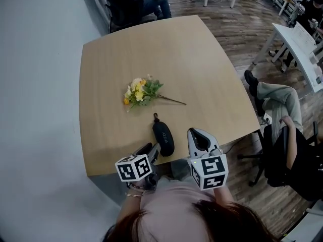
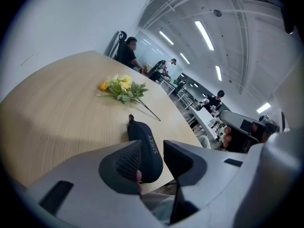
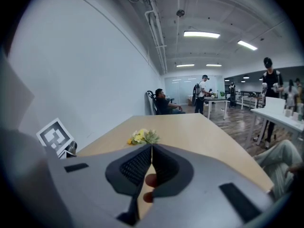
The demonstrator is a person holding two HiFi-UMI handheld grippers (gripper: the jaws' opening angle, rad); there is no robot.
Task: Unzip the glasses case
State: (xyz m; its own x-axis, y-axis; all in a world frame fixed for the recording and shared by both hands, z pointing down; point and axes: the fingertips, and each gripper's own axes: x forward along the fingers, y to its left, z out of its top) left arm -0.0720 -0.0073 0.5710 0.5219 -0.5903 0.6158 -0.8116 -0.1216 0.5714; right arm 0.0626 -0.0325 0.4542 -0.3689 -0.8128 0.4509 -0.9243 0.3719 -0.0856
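Note:
A black zipped glasses case [image 1: 163,137] lies on the wooden table [image 1: 202,64] near its front edge, its pull tab at the far end. My left gripper [image 1: 153,150] is beside the case's near left end, jaws open a little. In the left gripper view the case [image 2: 142,137] shows through the gap of the left gripper [image 2: 152,146], and the pads do not press on it. My right gripper [image 1: 195,133] hovers to the right of the case, apart from it. In the right gripper view the right gripper [image 3: 151,150] is shut with nothing in it.
A small bunch of yellow and white artificial flowers [image 1: 141,92] lies mid-table beyond the case. A person sits on a chair [image 1: 282,120] off the table's right edge. Another person [image 1: 146,1] sits at the far side. A white table [image 1: 303,42] stands at the far right.

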